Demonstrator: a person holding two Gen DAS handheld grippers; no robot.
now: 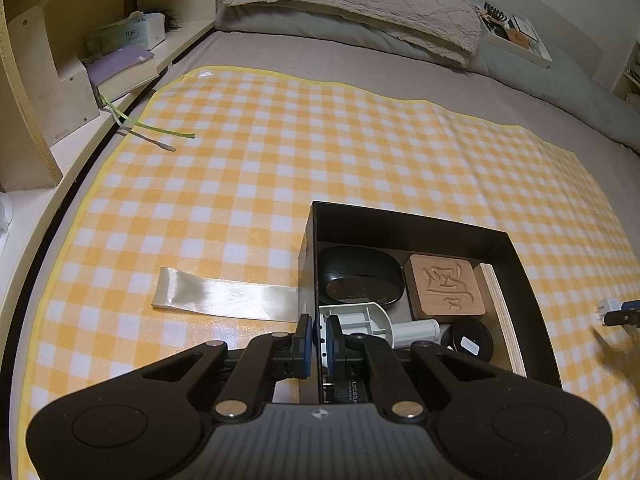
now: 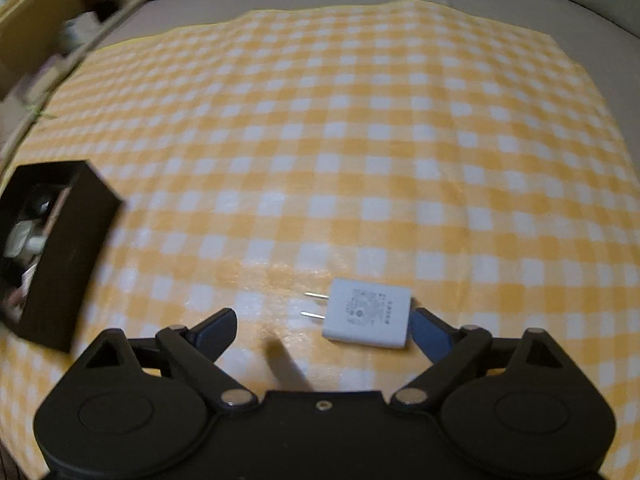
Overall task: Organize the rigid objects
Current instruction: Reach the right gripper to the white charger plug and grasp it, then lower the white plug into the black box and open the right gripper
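A white plug adapter (image 2: 368, 314) lies flat on the yellow checked cloth (image 2: 360, 140), prongs pointing left. My right gripper (image 2: 323, 314) hangs low over it, open, with the adapter between the fingers and close to the right pad. The black box (image 1: 404, 224) holds a black mouse (image 1: 360, 276), a carved wooden coaster (image 1: 444, 286), a white plastic part (image 1: 360, 316), a white tube (image 1: 416, 330) and a black round tin (image 1: 470, 338). My left gripper (image 1: 318, 330) is shut on the box's left wall. The adapter (image 1: 604, 306) also shows at the far right of the left wrist view.
A shiny cream ribbon (image 1: 224, 294) lies left of the box. A green strap (image 1: 160, 128) trails from the wooden shelf (image 1: 48, 92) at the far left. A pillow (image 1: 352, 4) lies beyond the cloth. The box (image 2: 56, 248) sits left of my right gripper.
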